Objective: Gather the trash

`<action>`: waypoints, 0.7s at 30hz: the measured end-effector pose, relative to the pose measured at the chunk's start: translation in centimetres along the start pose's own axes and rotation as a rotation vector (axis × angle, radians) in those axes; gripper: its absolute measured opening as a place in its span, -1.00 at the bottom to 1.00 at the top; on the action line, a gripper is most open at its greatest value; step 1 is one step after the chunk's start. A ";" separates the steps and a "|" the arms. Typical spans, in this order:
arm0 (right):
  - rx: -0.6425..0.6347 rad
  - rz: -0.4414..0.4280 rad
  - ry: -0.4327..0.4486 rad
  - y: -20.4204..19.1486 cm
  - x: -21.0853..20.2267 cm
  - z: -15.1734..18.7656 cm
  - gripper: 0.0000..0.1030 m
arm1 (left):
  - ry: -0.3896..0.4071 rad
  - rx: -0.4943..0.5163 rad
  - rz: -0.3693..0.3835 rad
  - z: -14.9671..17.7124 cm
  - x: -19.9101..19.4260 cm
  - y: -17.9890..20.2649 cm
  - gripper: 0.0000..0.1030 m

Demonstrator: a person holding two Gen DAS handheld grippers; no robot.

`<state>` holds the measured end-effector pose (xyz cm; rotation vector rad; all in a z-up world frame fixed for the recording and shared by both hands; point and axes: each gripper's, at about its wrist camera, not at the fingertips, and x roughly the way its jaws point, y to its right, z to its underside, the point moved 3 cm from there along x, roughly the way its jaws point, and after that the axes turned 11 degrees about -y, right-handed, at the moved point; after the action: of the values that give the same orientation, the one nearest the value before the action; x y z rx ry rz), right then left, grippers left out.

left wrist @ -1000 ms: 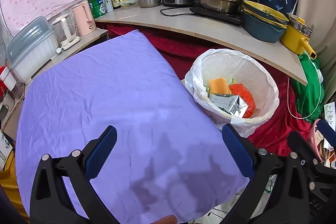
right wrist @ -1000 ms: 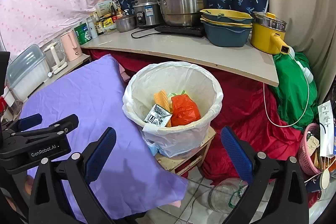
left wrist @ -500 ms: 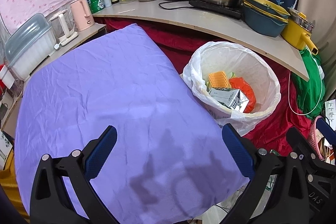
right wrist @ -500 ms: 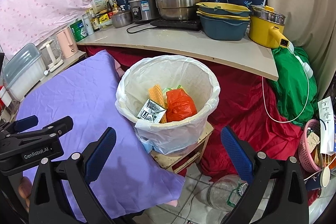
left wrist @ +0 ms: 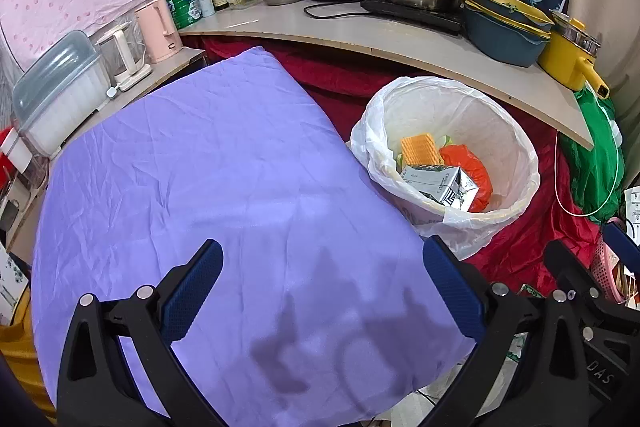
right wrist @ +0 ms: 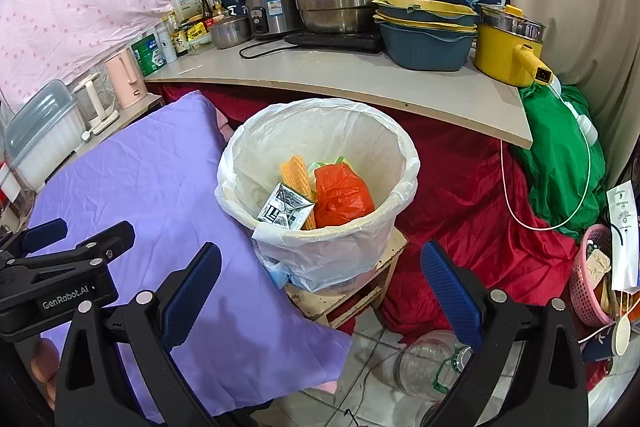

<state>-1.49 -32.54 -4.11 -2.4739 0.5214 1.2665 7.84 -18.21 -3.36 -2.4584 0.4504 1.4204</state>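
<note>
Both the left gripper (left wrist: 320, 291) and right gripper (right wrist: 320, 291) hang spread and empty. The silver crumpled carton (right wrist: 285, 212) in the white-lined bin (right wrist: 404, 187) looks light, crushable; best pinched by its folded edge.

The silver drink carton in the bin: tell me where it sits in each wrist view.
Left wrist: silver carton lies right of centre, in the white-lined bin, below the orange wafer-like piece.
Right wrist: carton is near centre.
Shared landmark: the orange bag beside it.
</note>
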 end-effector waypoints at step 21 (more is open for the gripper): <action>-0.014 -0.013 0.004 -0.8 0.0 -0.2 0.87 | 0.035 0.004 -0.024 -0.1 -0.7 0.2 0.86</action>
<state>-0.98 -31.88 -3.97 -2.4879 0.4980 1.2654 7.49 -18.30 -2.71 -2.4803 0.4294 1.3674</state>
